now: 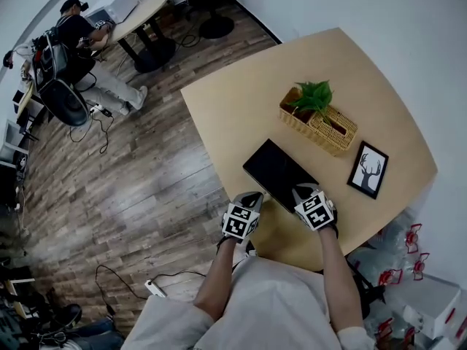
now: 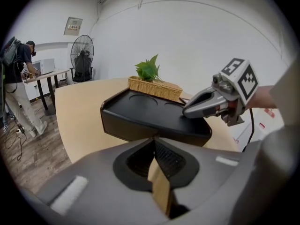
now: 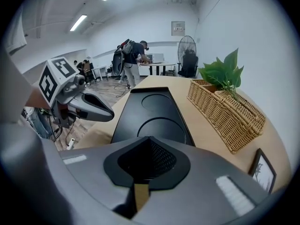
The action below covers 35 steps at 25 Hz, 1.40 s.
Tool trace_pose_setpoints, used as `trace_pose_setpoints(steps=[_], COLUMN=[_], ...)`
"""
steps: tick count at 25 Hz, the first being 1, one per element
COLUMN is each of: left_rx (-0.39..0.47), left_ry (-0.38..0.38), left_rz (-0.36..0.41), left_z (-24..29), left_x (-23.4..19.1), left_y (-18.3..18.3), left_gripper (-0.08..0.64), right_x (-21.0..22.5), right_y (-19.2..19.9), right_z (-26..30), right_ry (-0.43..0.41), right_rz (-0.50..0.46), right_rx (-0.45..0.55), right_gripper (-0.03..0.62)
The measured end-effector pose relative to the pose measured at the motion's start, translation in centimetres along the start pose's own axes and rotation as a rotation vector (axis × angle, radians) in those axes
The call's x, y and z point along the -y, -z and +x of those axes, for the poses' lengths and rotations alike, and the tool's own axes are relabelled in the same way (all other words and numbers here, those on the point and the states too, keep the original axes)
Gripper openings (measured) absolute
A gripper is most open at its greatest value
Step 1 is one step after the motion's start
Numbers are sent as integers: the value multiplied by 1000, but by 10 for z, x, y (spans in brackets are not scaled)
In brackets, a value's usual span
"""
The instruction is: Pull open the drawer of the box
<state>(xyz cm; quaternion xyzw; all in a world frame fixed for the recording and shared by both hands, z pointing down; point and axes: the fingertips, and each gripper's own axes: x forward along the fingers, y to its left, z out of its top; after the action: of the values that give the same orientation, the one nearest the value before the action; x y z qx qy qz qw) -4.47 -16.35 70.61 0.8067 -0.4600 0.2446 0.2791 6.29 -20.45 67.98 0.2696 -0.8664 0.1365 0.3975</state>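
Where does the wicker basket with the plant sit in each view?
Head view: wicker basket upper right of centre, beyond the black box.
Left gripper view: wicker basket at centre, behind the black box.
Right gripper view: wicker basket at right, alongside the black box.
Shared landmark: the black box, next to it in every view.

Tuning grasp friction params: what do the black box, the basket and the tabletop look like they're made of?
Black box: likely moulded plastic, matte with a soft sheen; two shallow circles are pressed into its top.
Basket: woven wicker or rattan; the weave is plain to see.
Tabletop: pale and smooth, probably wood-look laminate; no grain is visible.
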Motion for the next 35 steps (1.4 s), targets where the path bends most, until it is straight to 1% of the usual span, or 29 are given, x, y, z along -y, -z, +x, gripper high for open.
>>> trace_pose_setpoints(steps=[5, 6, 8, 15, 20, 26, 35], left_rx=[3, 1, 0, -14, -26, -33, -56], left_ry=[10, 13, 20, 45, 35, 55, 56], left_rz=[-8, -12, -19, -21, -4, 4, 42], left_z=[6, 8, 11, 17, 25, 30, 36], left_x=[-2, -2, -1, 5, 3, 4, 6], left_y=[7, 8, 9, 12, 12, 12, 11], left_gripper=[57, 63, 98, 130, 135, 138, 137], right_x=[1, 1, 2, 2, 2, 3, 4], right_y=[0, 0, 1, 0, 0, 0, 1], right_z=[-1, -1, 0, -2, -1, -1, -1], right_ry=[-30, -33, -36, -31, -31, -28, -19], right_rz=[51, 56, 61, 69, 72, 73, 86], right_rx=[-25, -26, -28, -24, -23, -21, -14], right_gripper=[2, 2, 2, 2, 2, 2, 2])
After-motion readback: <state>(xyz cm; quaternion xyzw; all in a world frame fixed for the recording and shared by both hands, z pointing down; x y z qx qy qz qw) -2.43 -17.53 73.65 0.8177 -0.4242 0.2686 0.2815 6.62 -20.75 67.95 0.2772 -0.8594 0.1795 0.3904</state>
